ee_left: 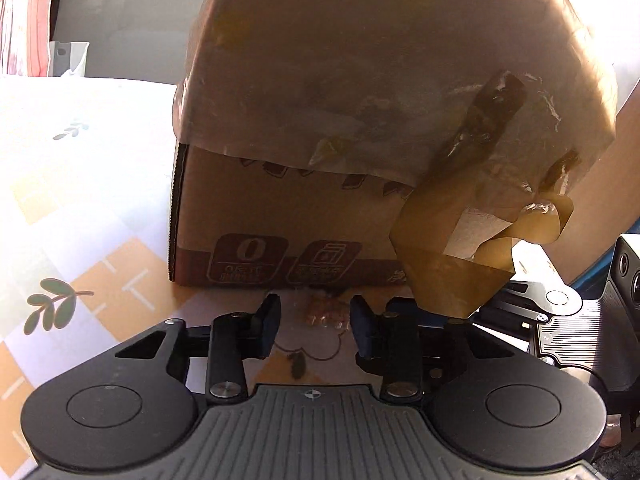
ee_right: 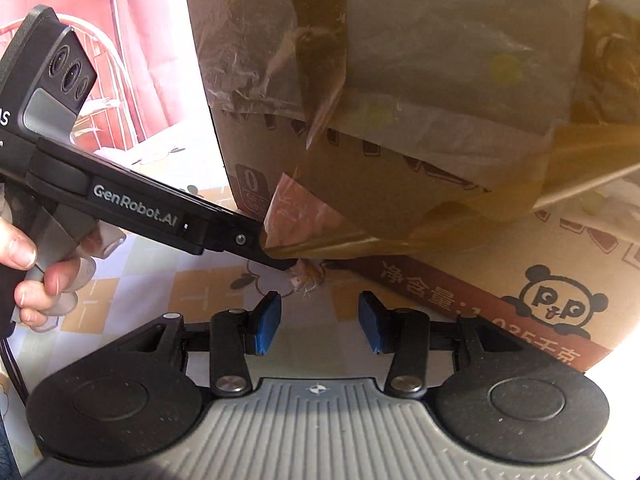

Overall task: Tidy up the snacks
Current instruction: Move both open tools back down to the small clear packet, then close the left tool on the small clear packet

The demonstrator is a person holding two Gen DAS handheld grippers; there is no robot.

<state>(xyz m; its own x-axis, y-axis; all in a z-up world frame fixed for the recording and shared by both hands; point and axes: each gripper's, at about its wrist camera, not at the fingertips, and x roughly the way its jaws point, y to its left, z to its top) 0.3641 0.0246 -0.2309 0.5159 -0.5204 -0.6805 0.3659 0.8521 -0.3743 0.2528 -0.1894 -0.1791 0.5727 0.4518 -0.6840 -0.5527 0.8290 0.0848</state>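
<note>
the left gripper [ee_left: 314,322] is low over the patterned tablecloth [ee_left: 80,208], its dark fingers spread with a gap between the pads, and a small clear-wrapped snack [ee_left: 326,314] lies on the cloth right in that gap, at the foot of the cardboard box [ee_left: 280,224]. the pads do not look to touch the wrapper yet, though the glare makes that hard to judge. the snack is straight ahead of the left gripper and just short of the box wall; its long axis cannot be made out, since it shows only as a crumpled pinkish bundle.

the right gripper [ee_right: 320,324] is also spread and holds nothing. from its view the same snack [ee_right: 306,276] lies a little beyond its fingertips, with the left tool reaching in from the side to it, so the left is clearly the nearer one. a loose strip of brown packing tape [ee_left: 448,264] hangs off the box flap and drapes over the left tool's right side; it could snag on a lift.

closing on the snack looks like the step in hand, with sorting barely begun
</note>
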